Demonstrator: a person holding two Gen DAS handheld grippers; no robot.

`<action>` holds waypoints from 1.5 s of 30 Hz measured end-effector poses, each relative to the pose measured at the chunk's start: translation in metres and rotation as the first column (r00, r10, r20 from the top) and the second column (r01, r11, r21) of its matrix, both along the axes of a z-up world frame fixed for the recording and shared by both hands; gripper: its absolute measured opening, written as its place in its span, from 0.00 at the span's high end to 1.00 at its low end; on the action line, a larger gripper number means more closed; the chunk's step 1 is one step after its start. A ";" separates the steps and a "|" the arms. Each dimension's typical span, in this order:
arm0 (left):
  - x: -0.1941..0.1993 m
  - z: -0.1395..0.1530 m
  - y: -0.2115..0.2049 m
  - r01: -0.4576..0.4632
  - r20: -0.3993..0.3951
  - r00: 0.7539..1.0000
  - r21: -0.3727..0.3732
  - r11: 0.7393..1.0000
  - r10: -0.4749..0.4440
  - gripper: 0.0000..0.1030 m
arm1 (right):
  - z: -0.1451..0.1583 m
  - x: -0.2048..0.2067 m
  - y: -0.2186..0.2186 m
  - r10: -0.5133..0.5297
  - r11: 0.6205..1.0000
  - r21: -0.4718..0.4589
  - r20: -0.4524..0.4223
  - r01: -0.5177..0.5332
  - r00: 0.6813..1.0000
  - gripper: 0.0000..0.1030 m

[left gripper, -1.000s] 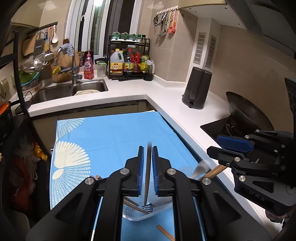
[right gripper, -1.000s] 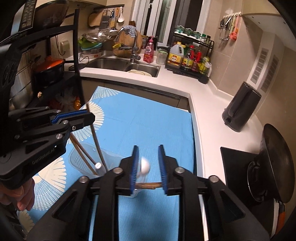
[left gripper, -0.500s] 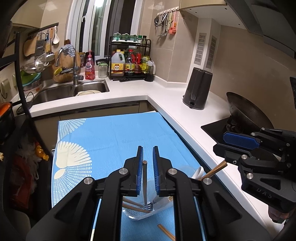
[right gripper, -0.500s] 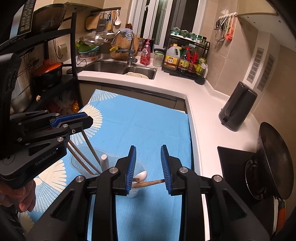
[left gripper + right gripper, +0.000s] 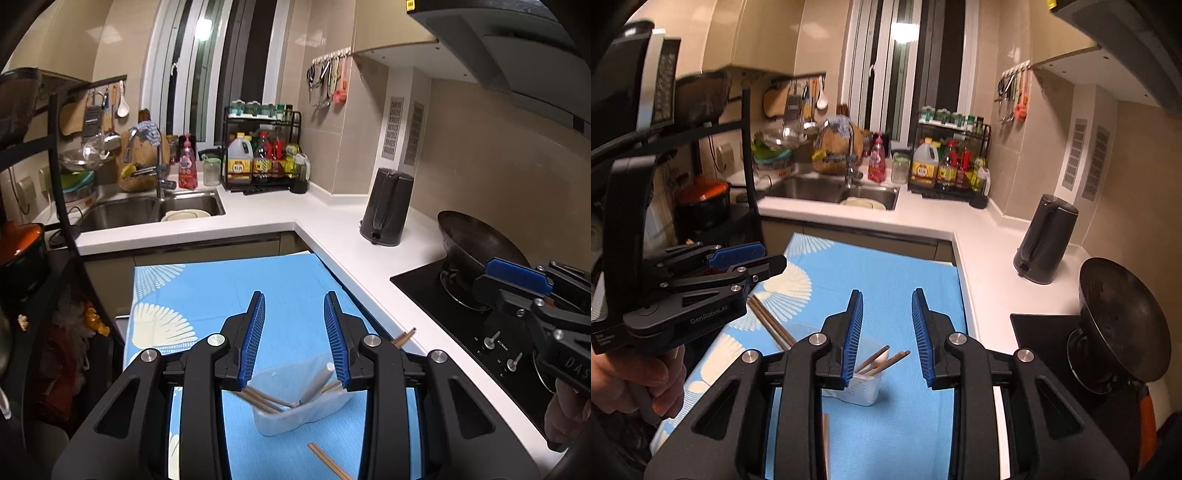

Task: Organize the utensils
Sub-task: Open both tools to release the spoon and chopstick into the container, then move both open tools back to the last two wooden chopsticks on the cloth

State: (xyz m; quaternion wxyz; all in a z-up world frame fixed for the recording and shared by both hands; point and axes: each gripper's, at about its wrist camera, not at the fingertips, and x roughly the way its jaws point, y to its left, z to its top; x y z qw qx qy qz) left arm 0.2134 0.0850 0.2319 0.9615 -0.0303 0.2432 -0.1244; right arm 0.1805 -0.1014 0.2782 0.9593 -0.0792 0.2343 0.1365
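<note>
A clear plastic container (image 5: 295,410) stands on the blue cloth (image 5: 229,291) and holds several wooden chopsticks (image 5: 264,400) and utensil handles. It also shows in the right wrist view (image 5: 862,387), with chopstick ends (image 5: 886,360) sticking up. My left gripper (image 5: 294,339) is open and empty, raised above the container. My right gripper (image 5: 886,338) is open and empty, also above it. A loose chopstick (image 5: 328,461) lies on the cloth in front of the container. The right gripper shows at the right in the left wrist view (image 5: 535,295), the left gripper at the left in the right wrist view (image 5: 701,288).
A white counter (image 5: 332,229) runs along the right and back. A black kettle (image 5: 386,206), a wok (image 5: 476,240) on the black stove (image 5: 480,332), a sink (image 5: 147,210) and a bottle rack (image 5: 262,155) stand around. A dark shelf with an orange pot (image 5: 701,199) is at the left.
Both grippers opened and rose. The left let go of a utensil handle, the right of a wooden-handled spoon; both now rest in the container.
</note>
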 end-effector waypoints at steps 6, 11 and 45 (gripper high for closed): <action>-0.067 -0.014 0.012 -0.004 0.025 1.000 -0.042 0.999 0.005 0.68 | -0.024 -0.067 -0.027 0.010 0.991 0.133 0.108 -0.024 0.994 0.67; -0.138 -0.073 0.020 -0.056 0.022 0.998 -0.066 0.996 0.058 0.73 | -0.090 -0.104 -0.037 -0.034 0.989 0.146 0.075 0.023 0.997 0.68; -0.293 -0.248 0.027 -0.119 -0.064 0.992 -0.104 0.987 0.113 0.74 | -0.302 -0.145 0.009 0.093 0.991 0.127 -0.357 -0.051 0.930 0.88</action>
